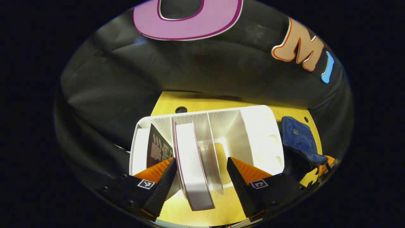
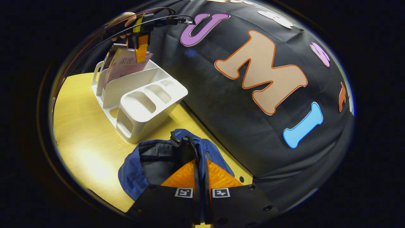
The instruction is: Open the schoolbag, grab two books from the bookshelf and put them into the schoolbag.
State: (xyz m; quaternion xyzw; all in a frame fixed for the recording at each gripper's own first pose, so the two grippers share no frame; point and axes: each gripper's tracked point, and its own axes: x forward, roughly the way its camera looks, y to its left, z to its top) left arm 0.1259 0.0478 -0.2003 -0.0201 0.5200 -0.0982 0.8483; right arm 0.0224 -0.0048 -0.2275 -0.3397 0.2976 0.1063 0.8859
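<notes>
Blue fabric schoolbag point(image 2: 152, 164) sits open at lower centre, its black strap point(image 2: 196, 177) clamped in the right hand-held gripper point(image 2: 201, 180). The left hand-held gripper point(image 1: 200, 172), fingers apart, straddles a white-edged book point(image 1: 193, 167) in the white plastic bookshelf point(image 1: 259, 133). No book looks bagged yet.

two books point(image 1: 193, 164) point(image 1: 158, 148) (both shelved), one bookshelf point(image 1: 259, 133), one schoolbag point(image 2: 148, 164).

Left gripper point(image 1: 200, 177): black housing, small screws along its edge, square black-and-white tag on each finger base. Right gripper point(image 2: 200, 177): same black body, paired tags, screws at 4 o'clock. Thin black and red cables point(image 2: 95, 34) trail from the far unit.
</notes>
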